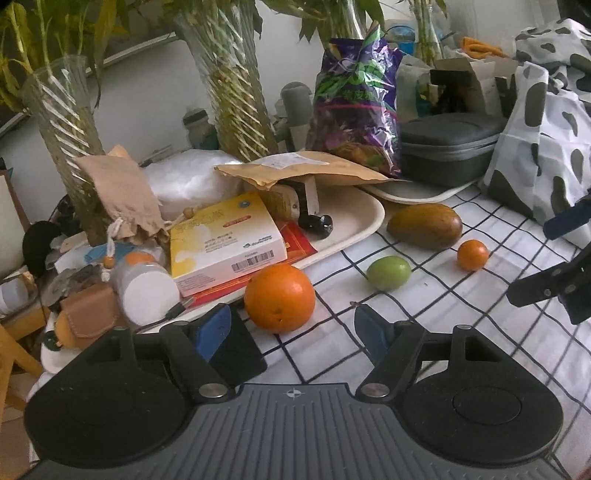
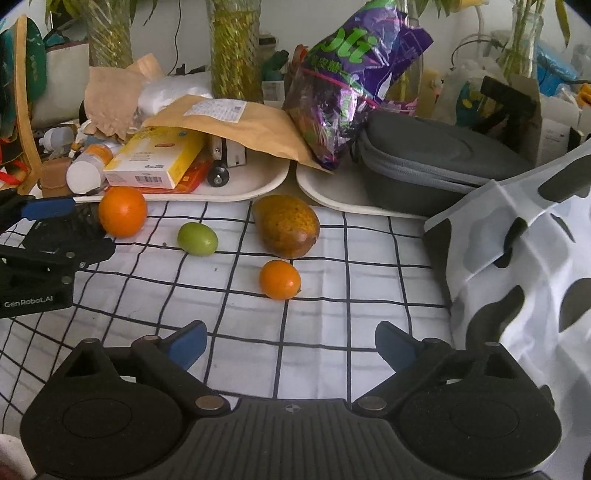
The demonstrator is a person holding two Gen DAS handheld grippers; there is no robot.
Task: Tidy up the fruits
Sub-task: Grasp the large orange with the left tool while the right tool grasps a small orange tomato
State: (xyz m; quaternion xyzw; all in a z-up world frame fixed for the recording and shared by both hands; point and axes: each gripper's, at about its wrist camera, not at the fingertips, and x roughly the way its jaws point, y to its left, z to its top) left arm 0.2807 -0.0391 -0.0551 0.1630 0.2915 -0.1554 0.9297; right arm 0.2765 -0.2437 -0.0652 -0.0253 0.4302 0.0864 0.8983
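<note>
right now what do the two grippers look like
Both match: the left gripper and right gripper have blue finger pads on black linkage arms with silver pivot pins, over a ribbed grey body. Seen side-on, the left one carries white GenRobot.AI lettering.

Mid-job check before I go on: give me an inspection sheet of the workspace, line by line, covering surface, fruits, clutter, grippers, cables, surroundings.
Surface: white tablecloth with black grid, wrinkled, fruits lying loose on it.
Job's things: large orange beside the left tray's edge; green fruit; mango; small orange. All apart, none held.
Clutter: left tray piled with yellow box and brown envelope; right tray carries grey case; purple snack bag.
Grippers: left hand-held gripper open, just short of the large orange; right hand-held gripper open, empty.
Cables: thin dark lead against the wall.
Surroundings: glass vases with bamboo; spotted cloth at right.
</note>
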